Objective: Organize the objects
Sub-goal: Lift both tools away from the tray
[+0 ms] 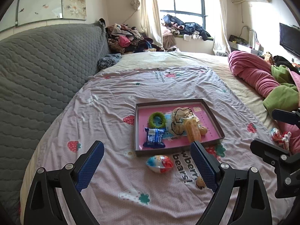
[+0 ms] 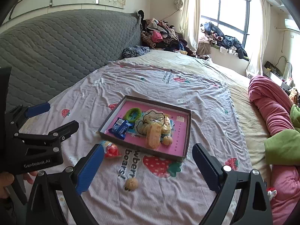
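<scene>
A shallow brown box with a pink floor (image 1: 211,110) (image 2: 184,131) lies on the bed. It holds a green ring (image 1: 157,119) (image 2: 133,114), a blue snack packet (image 1: 154,137) (image 2: 120,127), a yellow packet (image 1: 193,131) (image 2: 153,136), a clear bag and a walnut (image 1: 203,130) (image 2: 167,140). In front of the box lie a red-white-blue candy packet (image 1: 160,163) (image 2: 111,150) and a loose walnut (image 1: 200,182) (image 2: 131,184). My left gripper (image 1: 147,162) is open, just short of the candy packet. My right gripper (image 2: 148,166) is open above the loose walnut.
The strawberry-print sheet (image 1: 116,101) covers the bed. A grey quilted headboard (image 1: 37,71) stands on the left. Pink and green blankets (image 1: 262,78) (image 2: 271,112) are heaped on the right, with a small red-white item (image 1: 279,136) beside them. Clothes pile at the window.
</scene>
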The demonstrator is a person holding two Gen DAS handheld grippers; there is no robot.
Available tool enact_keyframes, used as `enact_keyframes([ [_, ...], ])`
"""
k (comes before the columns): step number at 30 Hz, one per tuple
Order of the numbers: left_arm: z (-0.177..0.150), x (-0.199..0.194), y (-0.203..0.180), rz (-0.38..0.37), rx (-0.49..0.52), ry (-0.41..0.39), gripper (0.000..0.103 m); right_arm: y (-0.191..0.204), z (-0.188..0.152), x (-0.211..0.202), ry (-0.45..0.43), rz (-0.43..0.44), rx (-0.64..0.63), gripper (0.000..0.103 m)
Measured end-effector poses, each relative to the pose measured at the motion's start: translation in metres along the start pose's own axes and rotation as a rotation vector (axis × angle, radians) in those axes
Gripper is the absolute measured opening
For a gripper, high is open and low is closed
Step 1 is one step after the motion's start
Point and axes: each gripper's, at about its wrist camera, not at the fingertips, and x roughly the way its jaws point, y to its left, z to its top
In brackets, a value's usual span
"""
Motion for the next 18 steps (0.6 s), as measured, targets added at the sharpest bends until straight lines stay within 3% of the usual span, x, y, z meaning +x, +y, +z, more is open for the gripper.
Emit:
enact_keyframes([
  [18,-0.037,-0.065,-0.011,-0.016,0.027,-0.024,0.094,0.019,-0.046,-0.063,-0.021,0.004,-0.006,0.097],
])
